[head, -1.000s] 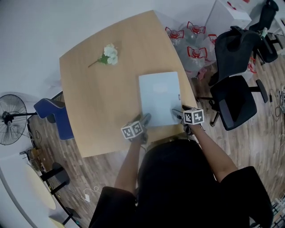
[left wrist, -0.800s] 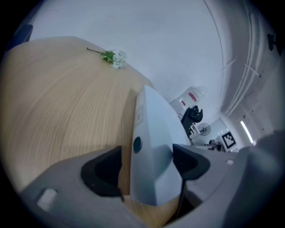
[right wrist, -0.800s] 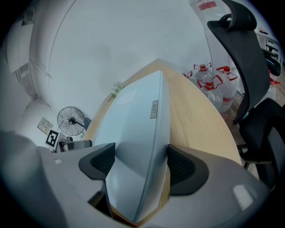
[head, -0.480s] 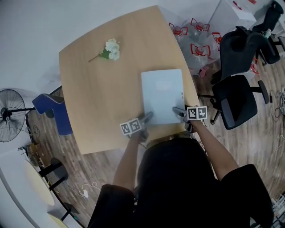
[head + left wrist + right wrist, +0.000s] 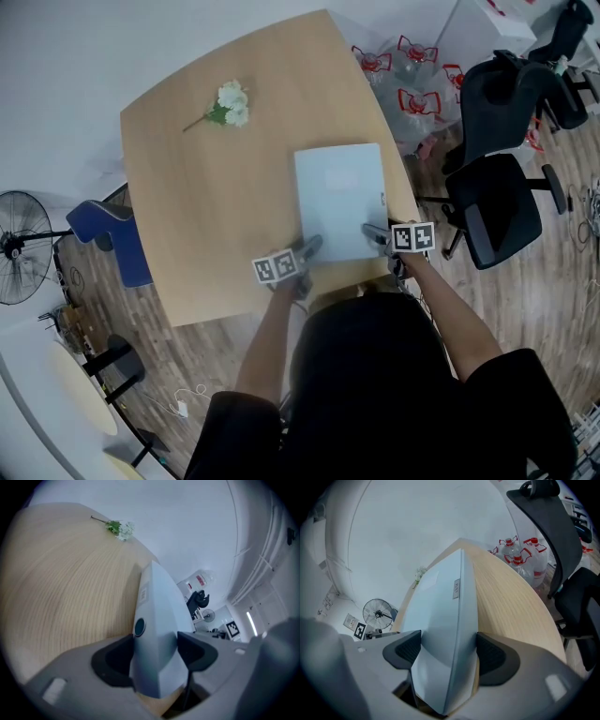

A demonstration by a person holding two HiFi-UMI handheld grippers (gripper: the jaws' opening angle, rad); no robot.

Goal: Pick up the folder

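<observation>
Tabletop of light wood, rounded at the corners. Flat on it by the near right edge, pale blue-grey cardboard folder. At the near left corner, left gripper, jaws just drawn in, pads pressed to both sides. At the near right corner, right gripper, jaws wide though drawn in slightly, pads likewise on both sides. Well apart, small sprig of white flowers.
</observation>
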